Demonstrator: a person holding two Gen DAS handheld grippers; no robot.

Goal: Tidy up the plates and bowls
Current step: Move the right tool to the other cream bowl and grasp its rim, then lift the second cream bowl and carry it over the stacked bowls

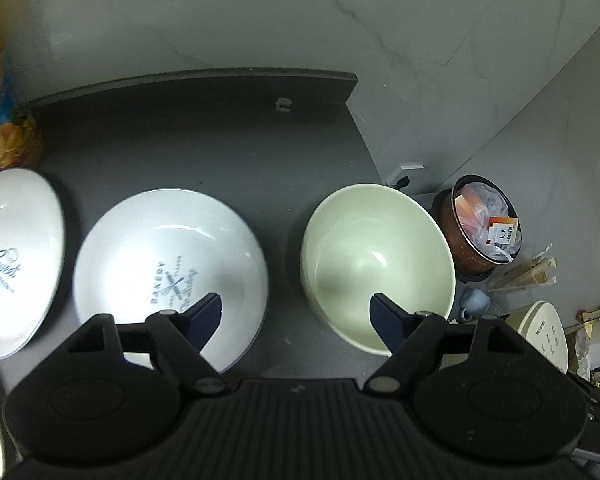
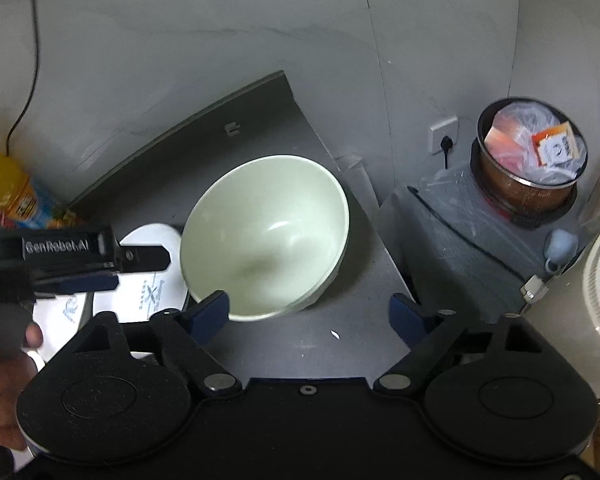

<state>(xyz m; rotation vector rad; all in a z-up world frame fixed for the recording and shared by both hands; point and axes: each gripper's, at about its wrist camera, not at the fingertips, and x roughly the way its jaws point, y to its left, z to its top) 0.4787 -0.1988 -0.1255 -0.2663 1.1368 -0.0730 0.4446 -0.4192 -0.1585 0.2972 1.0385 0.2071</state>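
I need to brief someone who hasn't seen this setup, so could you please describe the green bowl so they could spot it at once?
Look at the dark grey counter against the pale marbled wall. Three dishes sit on it in a row; the green bowl is the one nearest the counter's right edge. Unlike the two white printed plates beside it, it is deep, plain and pale green.

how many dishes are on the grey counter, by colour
white, with printed lettering: 2 (the "Sweet" plate and the "Bakery" plate)
pale green: 1 (the bowl)
total: 3
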